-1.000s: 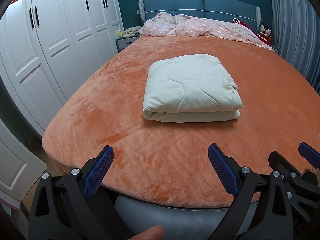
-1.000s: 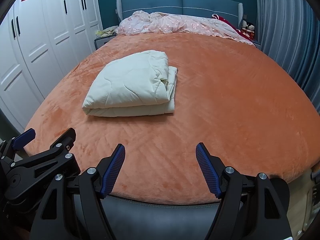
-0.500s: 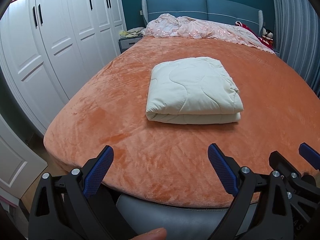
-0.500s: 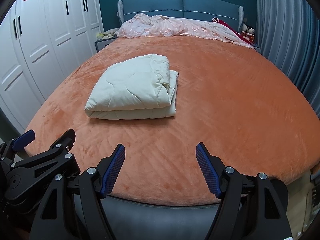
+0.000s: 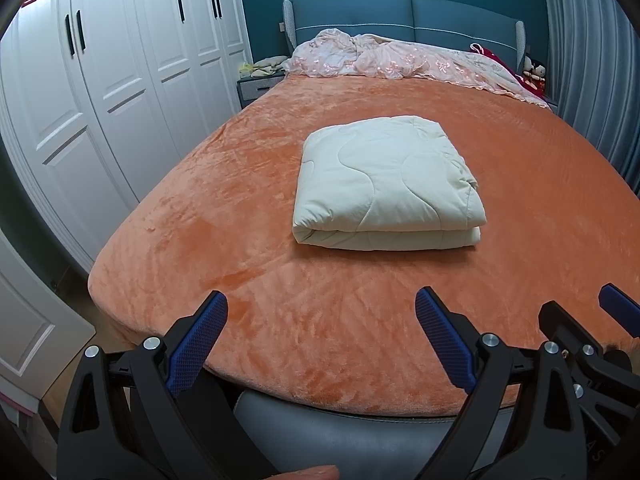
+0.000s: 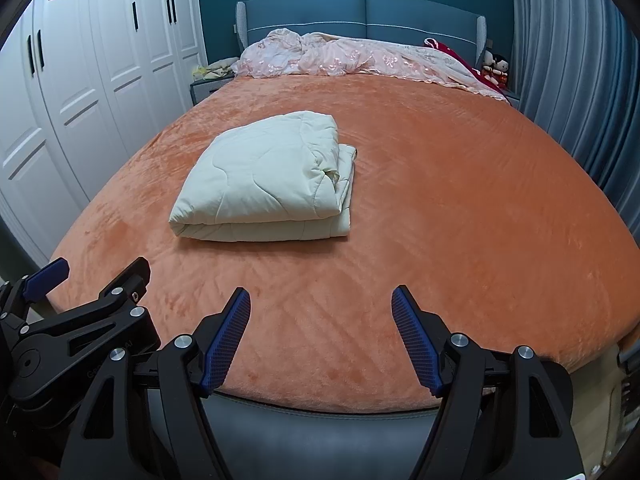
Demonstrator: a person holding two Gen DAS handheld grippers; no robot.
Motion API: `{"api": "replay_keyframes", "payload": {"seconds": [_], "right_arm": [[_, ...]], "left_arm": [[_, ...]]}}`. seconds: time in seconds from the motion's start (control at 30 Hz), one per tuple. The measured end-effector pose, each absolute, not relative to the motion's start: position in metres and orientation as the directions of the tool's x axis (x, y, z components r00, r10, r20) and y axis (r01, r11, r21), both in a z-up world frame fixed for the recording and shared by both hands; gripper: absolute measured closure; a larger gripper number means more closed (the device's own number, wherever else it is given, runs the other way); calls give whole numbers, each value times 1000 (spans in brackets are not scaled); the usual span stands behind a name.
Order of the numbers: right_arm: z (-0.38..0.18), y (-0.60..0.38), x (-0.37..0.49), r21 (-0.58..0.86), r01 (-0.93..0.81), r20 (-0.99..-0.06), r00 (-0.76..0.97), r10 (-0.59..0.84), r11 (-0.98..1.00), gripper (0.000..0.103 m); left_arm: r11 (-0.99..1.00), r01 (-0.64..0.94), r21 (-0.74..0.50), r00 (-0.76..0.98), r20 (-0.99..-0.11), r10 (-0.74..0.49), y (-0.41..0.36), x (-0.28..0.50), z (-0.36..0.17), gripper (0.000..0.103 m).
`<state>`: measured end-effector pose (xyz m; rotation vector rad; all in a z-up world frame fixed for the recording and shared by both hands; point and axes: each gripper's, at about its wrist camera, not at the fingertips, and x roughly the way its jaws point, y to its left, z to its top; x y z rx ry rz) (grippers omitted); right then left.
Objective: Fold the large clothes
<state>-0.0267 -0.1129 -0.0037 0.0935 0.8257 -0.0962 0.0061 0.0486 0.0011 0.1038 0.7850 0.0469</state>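
A cream quilted blanket (image 5: 384,184) lies folded into a thick rectangle on the orange bed cover (image 5: 240,184); it also shows in the right wrist view (image 6: 268,184), left of centre. My left gripper (image 5: 322,332) is open and empty, held at the foot of the bed, well short of the blanket. My right gripper (image 6: 322,328) is open and empty too, beside the left one, which shows at the lower left of the right wrist view (image 6: 72,320). Neither gripper touches the blanket.
A pink embroidered cover (image 5: 400,60) lies bunched at the blue headboard (image 5: 400,12). White wardrobe doors (image 5: 100,80) run along the left. A grey curtain (image 6: 580,60) hangs at the right. The grey bed frame (image 5: 340,440) is just below my grippers.
Both grippers have tilted slightly upward, so the bed and blanket sit lower in both views. Both stay open and empty. The blanket has not moved.
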Motion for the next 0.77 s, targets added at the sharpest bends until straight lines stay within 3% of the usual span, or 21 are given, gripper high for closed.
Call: {"api": "replay_keyframes", "payload": {"seconds": [0.77], "right_arm": [[-4, -112, -26, 36, 122, -740, 670, -56, 992, 32]], "left_arm": [[996, 7, 86, 686, -725, 58, 55, 13, -4, 16]]}}
